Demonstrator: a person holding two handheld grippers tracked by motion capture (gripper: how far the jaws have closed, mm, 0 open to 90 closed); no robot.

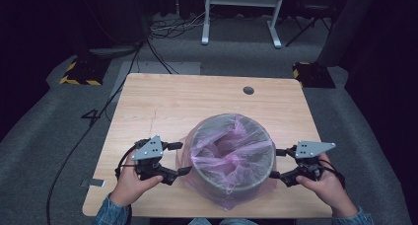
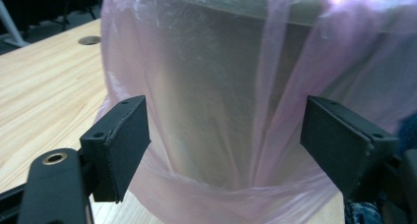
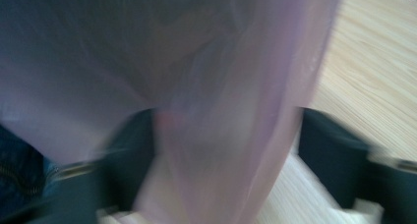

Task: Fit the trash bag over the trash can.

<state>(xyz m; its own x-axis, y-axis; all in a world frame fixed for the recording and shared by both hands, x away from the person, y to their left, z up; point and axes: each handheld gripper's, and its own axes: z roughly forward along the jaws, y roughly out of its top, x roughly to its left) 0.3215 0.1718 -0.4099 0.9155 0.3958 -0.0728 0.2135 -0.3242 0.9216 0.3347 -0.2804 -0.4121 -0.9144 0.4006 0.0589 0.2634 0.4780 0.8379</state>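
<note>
A round grey bin (image 1: 231, 178) stands on the near half of the wooden table (image 1: 162, 101). A thin pink plastic bag (image 1: 231, 148) lines it, folded over the rim and hanging down the outside. My left gripper (image 1: 181, 158) sits at the bin's left side, jaws open. In the left gripper view the bag-covered bin wall (image 2: 216, 86) is close in front of my left gripper (image 2: 223, 140), and the pads touch nothing. My right gripper (image 1: 276, 163) sits open at the bin's right side. In the blurred right gripper view, loose bag film (image 3: 221, 111) hangs between the wide-apart jaws of my right gripper (image 3: 226, 150).
A small round cable hole (image 1: 248, 90) lies near the table's far edge. A strip of tape (image 1: 93, 183) sticks out at the front left corner. On the grey floor beyond are cables (image 1: 162, 30), a white desk frame (image 1: 241, 13) and yellow-black striped blocks (image 1: 81, 72).
</note>
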